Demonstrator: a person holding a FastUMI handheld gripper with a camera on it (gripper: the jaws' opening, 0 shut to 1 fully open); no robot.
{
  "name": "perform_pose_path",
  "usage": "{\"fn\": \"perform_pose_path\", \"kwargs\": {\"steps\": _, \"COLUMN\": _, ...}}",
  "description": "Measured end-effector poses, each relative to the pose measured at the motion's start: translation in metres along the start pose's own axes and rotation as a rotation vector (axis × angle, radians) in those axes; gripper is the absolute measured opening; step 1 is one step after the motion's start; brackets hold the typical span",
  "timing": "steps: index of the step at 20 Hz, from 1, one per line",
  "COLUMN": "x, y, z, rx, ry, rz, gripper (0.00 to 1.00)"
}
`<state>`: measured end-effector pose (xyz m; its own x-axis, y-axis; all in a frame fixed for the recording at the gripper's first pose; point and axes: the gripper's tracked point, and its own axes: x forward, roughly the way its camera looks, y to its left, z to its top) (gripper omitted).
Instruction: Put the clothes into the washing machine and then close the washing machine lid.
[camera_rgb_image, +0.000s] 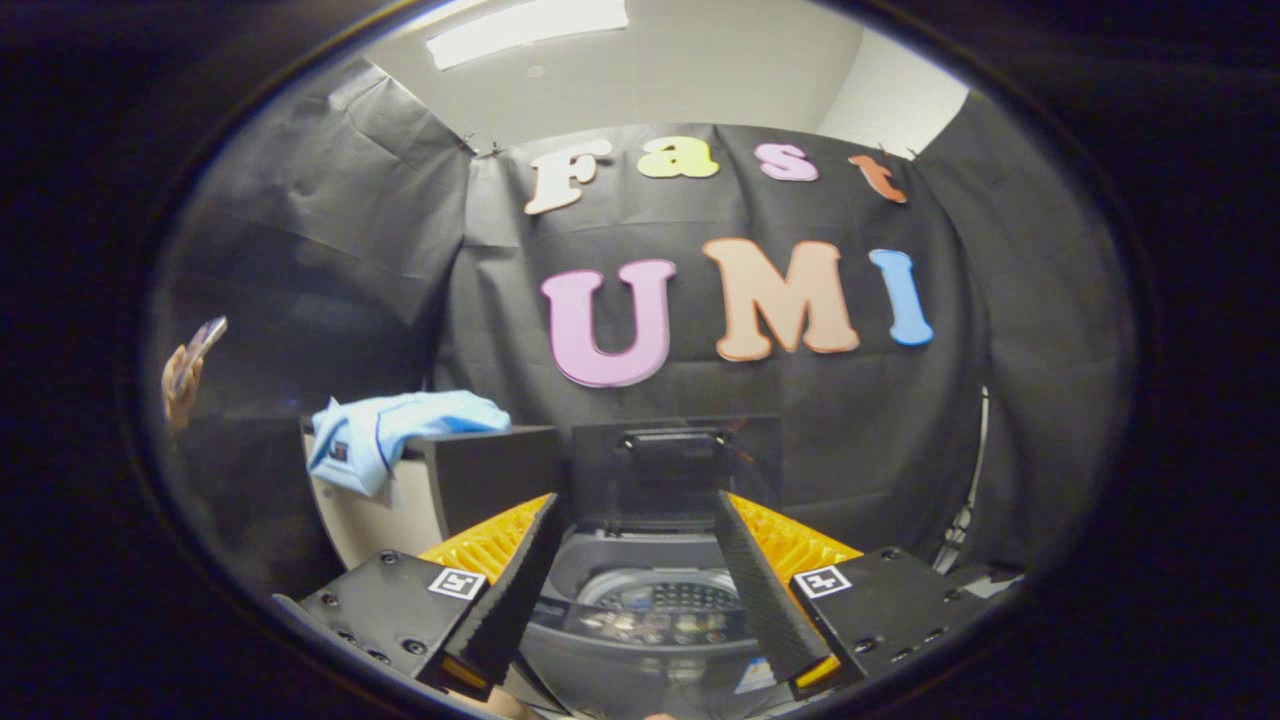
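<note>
So the gripper (640, 590) is hanging right over the washing machine (650, 640) with its fingers spread wide and nothing pinched between them; you can look straight down through the gap into the drum (660, 605), which looks like it has no clothes in it, just the perforated metal wall. The lid (675, 465) is flipped up and standing at about 12 o'clock from the fingers, behind the tub opening; makes sense, it has to stay up until the laundry goes in, so closing it comes last. The actual clothes, a light blue garment (395, 430), are sitting bunched up at roughly 10 o'clock from the fingers, draped over the top edge of a dark panel (490, 475) and a pale box-like thing (365, 520) just left of the machine; it's apart from the fingers, not touched by anything. My guess is it was parked up there so it's easy to pinch from above, since a fold sticks up off the edge; I can't tell how much of it hangs down the far side. Way out at 9 o'clock there's a hand (185, 375) holding some flat object, too small and warped to say what. By my read nothing of the task is done yet; next move would be swinging left and up to that blue fabric, with the spread fingers already set for a grab.
</note>
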<state>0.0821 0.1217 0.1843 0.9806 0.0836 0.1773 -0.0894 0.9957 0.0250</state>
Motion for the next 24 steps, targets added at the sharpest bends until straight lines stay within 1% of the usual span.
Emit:
{"fn": "perform_pose_path", "kwargs": {"steps": 2, "x": 0.024, "y": 0.034, "z": 0.028, "rx": -0.005, "ry": -0.01, "rz": 0.047, "gripper": 0.96}}
{"fn": "perform_pose_path", "kwargs": {"steps": 6, "x": 0.068, "y": 0.109, "z": 0.068, "rx": -0.021, "ry": -0.027, "rz": 0.155, "gripper": 0.96}}
{"fn": "perform_pose_path", "kwargs": {"steps": 9, "x": 0.099, "y": 0.158, "z": 0.083, "rx": -0.027, "ry": -0.016, "rz": 0.206, "gripper": 0.96}}
{"fn": "perform_pose_path", "kwargs": {"steps": 12, "x": 0.127, "y": 0.204, "z": 0.087, "rx": -0.026, "ry": 0.0, "rz": 0.24, "gripper": 0.96}}
{"fn": "perform_pose_path", "kwargs": {"steps": 16, "x": 0.155, "y": 0.263, "z": 0.074, "rx": -0.03, "ry": 0.053, "rz": 0.289, "gripper": 0.97}}
{"fn": "perform_pose_path", "kwargs": {"steps": 18, "x": 0.167, "y": 0.284, "z": 0.062, "rx": -0.04, "ry": 0.082, "rz": 0.299, "gripper": 0.97}}
{"fn": "perform_pose_path", "kwargs": {"steps": 20, "x": 0.176, "y": 0.3, "z": 0.048, "rx": -0.049, "ry": 0.122, "rz": 0.308, "gripper": 0.97}}
{"fn": "perform_pose_path", "kwargs": {"steps": 24, "x": 0.19, "y": 0.32, "z": 0.013, "rx": -0.098, "ry": 0.214, "rz": 0.298, "gripper": 0.98}}
